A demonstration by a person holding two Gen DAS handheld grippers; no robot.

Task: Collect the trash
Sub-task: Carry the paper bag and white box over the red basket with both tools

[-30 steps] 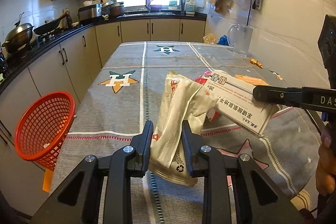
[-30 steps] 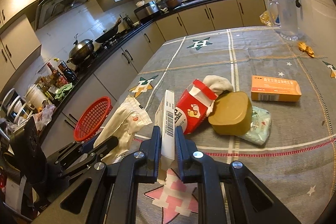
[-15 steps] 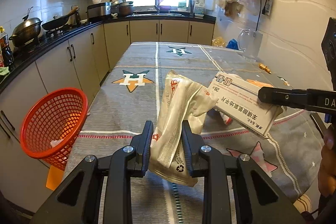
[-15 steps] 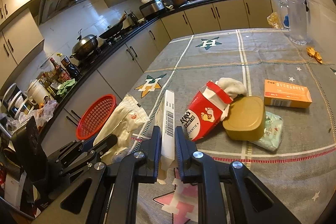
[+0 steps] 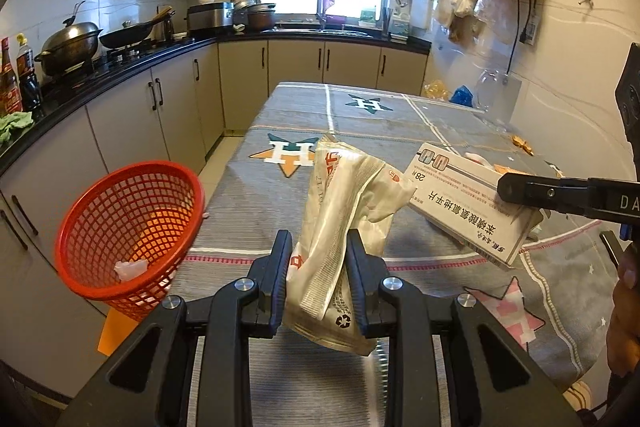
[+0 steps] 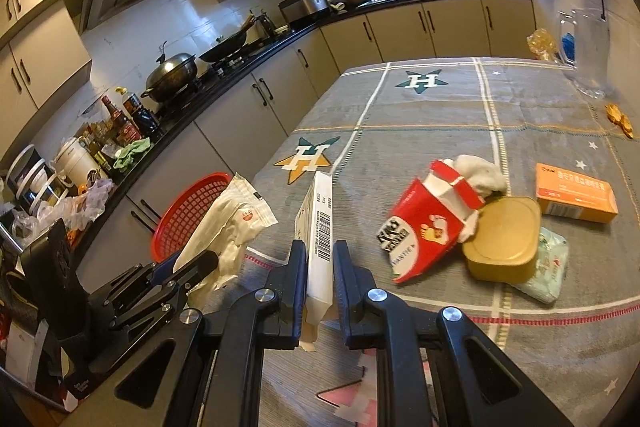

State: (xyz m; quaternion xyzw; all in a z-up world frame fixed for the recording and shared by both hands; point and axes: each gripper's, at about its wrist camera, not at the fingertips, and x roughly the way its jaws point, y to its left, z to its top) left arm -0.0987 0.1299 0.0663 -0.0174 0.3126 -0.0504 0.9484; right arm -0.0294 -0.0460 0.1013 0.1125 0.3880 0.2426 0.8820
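Note:
My left gripper (image 5: 318, 247) is shut on a crumpled white plastic wrapper (image 5: 340, 211), held above the table's near left edge. The wrapper also shows in the right wrist view (image 6: 228, 227). My right gripper (image 6: 320, 255) is shut on a white medicine box (image 6: 320, 227), held on edge above the table; the box also shows in the left wrist view (image 5: 468, 203). A red mesh basket (image 5: 128, 227) hangs off the table's left side with a scrap of paper inside; it also shows in the right wrist view (image 6: 188, 211).
On the grey star-patterned tablecloth (image 6: 440, 115) lie a red torn carton (image 6: 428, 227), a tan lidded container (image 6: 504, 239), an orange box (image 6: 576, 193), a pale green packet (image 6: 548, 267) and a white tissue (image 6: 480, 175). A clear jug (image 6: 588, 55) stands far right. Counters run along the left.
Both grippers, still holding their items, have drawn back and shifted left toward the table's near left edge. The red basket now looks closer and larger in the left wrist view.

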